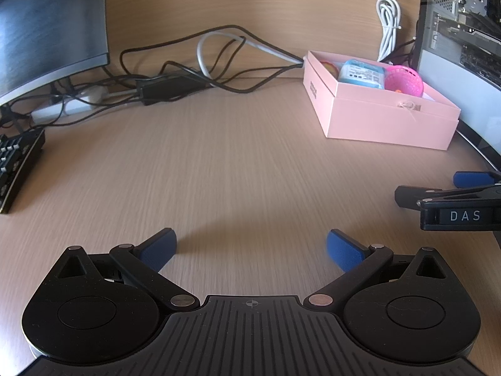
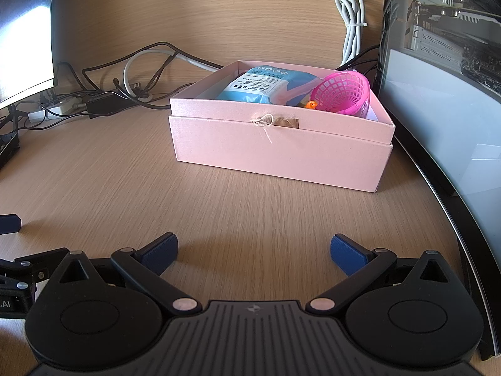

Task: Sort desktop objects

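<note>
L gripper (image 1: 250, 247) jaws apart, empty, over bare desk (image 1: 219, 163); R gripper (image 2: 253, 250) likewise. Pink box (image 2: 275, 153) at 12 o'clock from R, long axis running 10-to-4, holds blue pack (image 2: 266, 86) w/ pink basket (image 2: 344, 94) tilted beside it.

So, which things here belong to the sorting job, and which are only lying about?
Belong to the job:
- pink box
- blue packet inside it
- pink mesh basket inside it
- left gripper and right gripper, both open and empty

Only lying about:
- monitor
- keyboard
- black cables
- white cable bundle
- computer case
</note>
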The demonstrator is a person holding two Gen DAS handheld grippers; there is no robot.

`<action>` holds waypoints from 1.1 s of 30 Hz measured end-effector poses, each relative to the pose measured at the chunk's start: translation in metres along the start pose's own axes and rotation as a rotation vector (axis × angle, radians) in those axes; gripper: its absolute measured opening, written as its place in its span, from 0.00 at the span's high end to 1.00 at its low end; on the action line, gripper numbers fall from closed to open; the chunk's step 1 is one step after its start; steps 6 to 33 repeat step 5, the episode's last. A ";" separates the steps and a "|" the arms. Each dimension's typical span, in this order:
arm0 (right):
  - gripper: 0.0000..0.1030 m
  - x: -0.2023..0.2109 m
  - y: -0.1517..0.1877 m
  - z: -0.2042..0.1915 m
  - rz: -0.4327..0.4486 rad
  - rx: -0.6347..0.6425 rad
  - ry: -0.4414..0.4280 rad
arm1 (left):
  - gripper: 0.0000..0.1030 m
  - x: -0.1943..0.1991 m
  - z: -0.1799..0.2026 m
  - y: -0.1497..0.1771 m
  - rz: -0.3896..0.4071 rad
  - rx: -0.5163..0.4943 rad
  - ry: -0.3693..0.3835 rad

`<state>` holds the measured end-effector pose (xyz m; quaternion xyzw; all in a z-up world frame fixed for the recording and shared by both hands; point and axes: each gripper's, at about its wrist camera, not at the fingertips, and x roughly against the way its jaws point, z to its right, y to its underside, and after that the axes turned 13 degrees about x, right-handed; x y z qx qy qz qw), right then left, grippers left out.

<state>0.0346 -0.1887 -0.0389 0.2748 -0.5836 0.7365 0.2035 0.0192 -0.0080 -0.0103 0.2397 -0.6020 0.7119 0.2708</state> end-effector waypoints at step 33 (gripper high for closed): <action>0.00 0.000 0.000 0.000 0.000 0.000 0.000 | 0.00 0.000 0.000 0.000 0.001 0.001 0.000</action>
